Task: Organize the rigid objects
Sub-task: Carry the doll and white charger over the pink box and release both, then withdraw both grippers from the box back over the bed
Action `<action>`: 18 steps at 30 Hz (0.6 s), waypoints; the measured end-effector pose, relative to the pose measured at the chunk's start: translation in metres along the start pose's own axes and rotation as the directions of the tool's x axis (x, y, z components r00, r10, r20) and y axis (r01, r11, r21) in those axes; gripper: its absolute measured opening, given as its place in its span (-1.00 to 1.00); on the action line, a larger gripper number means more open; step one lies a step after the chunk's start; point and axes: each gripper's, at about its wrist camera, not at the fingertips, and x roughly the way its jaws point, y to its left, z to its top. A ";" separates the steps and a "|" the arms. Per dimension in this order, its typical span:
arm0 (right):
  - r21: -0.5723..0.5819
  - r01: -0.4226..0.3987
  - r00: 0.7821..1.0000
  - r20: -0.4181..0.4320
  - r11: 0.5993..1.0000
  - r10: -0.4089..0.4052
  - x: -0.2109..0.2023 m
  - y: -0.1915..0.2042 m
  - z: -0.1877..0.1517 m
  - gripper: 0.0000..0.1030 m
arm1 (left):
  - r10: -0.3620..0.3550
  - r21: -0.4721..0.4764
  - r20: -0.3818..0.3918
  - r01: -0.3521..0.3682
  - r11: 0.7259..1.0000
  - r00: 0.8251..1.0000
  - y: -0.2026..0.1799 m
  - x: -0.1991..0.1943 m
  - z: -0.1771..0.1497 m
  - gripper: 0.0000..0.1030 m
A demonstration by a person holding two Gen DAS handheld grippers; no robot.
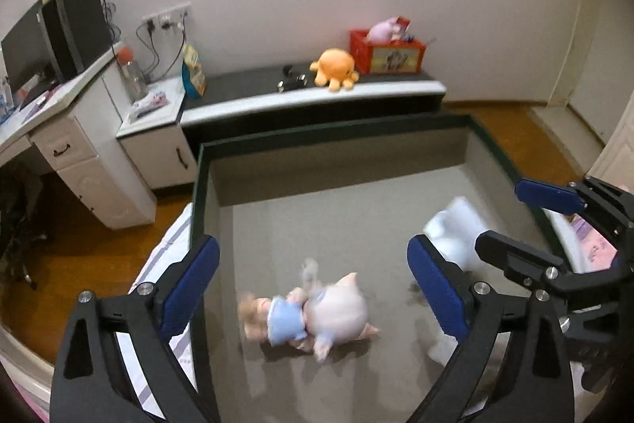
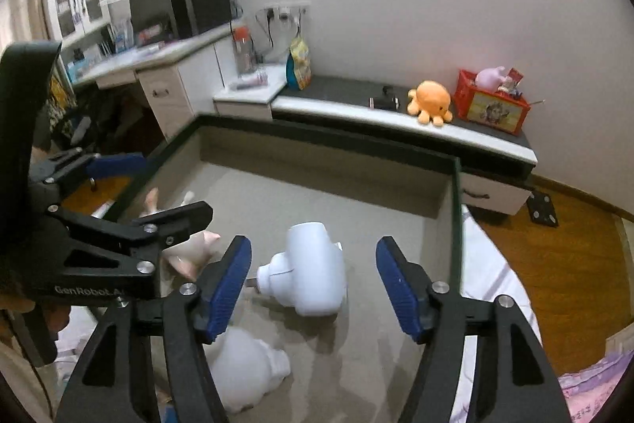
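Two grippers hang over a shallow grey-lined tray [image 1: 277, 141] with a dark green rim, and both stand open with nothing between their blue pads. Seen from its own camera, the left gripper [image 1: 313, 276] is spread wide above a doll [image 1: 305, 320] in a light blue top that lies blurred on the tray floor below the gap; neither pad touches it. From the right wrist camera, the right gripper [image 2: 313, 276] is open to a middling width, and a white plastic piece [image 2: 313, 272] with a rounded nose lies on the tray floor under the gap, clear of both pads. A second white rounded piece [image 2: 249, 367] lies nearer that camera, partly hidden behind the gripper's left finger. Both white pieces and the doll sit inside the tray. Beyond the tray, a low bench [image 1: 317, 98] along the wall carries an orange plush octopus [image 1: 337, 70] and a red box [image 1: 386, 52] holding a pink toy
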 end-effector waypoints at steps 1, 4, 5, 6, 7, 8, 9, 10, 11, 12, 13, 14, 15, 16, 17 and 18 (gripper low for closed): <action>0.003 0.006 1.000 0.017 1.000 -0.006 -0.012 0.000 -0.002 0.37 | 0.008 0.001 0.033 -0.009 1.000 0.999 -0.002 -0.016 -0.003 0.92; 0.008 0.021 0.996 0.087 1.000 -0.021 -0.042 0.002 -0.006 0.57 | 0.032 0.005 0.121 -0.033 0.999 0.992 -0.006 -0.055 -0.013 0.99; 0.012 0.021 0.993 0.113 1.000 -0.022 -0.057 0.004 -0.010 0.58 | 0.042 0.003 0.151 -0.043 0.999 0.988 -0.007 -0.069 -0.017 0.99; 0.016 0.014 0.990 0.139 1.000 -0.016 -0.070 0.006 -0.014 0.58 | 0.048 0.003 0.180 -0.049 0.999 0.982 -0.009 -0.084 -0.022 0.99; 0.022 0.008 0.985 0.171 1.000 -0.011 -0.086 0.008 -0.019 0.59 | 0.051 0.000 0.215 -0.052 0.999 0.975 -0.011 -0.102 -0.029 0.99; 0.024 0.015 0.980 0.196 1.000 -0.019 -0.098 0.011 -0.023 0.61 | 0.060 -0.006 0.257 -0.061 0.998 0.965 -0.014 -0.121 -0.038 0.99; 0.022 0.023 0.976 0.217 0.999 -0.027 -0.110 0.014 -0.027 0.61 | 0.069 -0.010 0.292 -0.069 0.998 0.954 -0.016 -0.138 -0.045 0.99; 0.022 0.030 0.968 0.249 0.999 -0.035 -0.126 0.018 -0.034 0.61 | 0.073 -0.010 0.317 -0.074 0.997 0.945 -0.019 -0.150 -0.051 0.99; 0.024 0.031 0.962 0.269 0.999 -0.036 -0.135 0.020 -0.038 0.61 | 0.085 -0.012 0.341 -0.086 0.996 0.936 -0.021 -0.163 -0.057 0.99; 0.029 0.027 0.954 0.297 0.999 -0.034 -0.150 0.024 -0.044 0.61 | 0.108 -0.016 0.380 -0.111 0.994 0.919 -0.026 -0.182 -0.069 1.00; 0.032 0.028 0.948 0.316 0.999 -0.036 -0.160 0.026 -0.049 0.61 | 0.120 -0.018 0.402 -0.123 0.992 0.908 -0.029 -0.193 -0.077 1.00; 0.032 0.033 0.939 0.340 0.999 -0.042 -0.172 0.031 -0.056 0.62 | 0.136 -0.022 0.427 -0.140 0.990 0.894 -0.034 -0.207 -0.087 1.00; 0.031 0.038 0.931 0.362 0.999 -0.047 -0.183 0.035 -0.064 0.62 | 0.144 -0.026 0.452 -0.148 0.989 0.880 -0.038 -0.219 -0.097 1.00; 0.029 0.042 0.924 0.379 0.999 -0.050 -0.192 0.038 -0.072 0.67 | 0.146 -0.028 0.468 -0.150 0.988 0.872 -0.040 -0.227 -0.104 1.00; 0.027 0.053 0.916 0.396 0.998 -0.059 -0.202 0.044 -0.082 0.83 | 0.148 -0.033 0.479 -0.151 0.988 0.865 -0.042 -0.236 -0.112 1.00; 0.025 0.066 0.909 0.410 0.998 -0.070 -0.210 0.048 -0.090 0.92 | 0.151 -0.046 0.493 -0.148 0.988 0.857 -0.046 -0.247 -0.125 1.00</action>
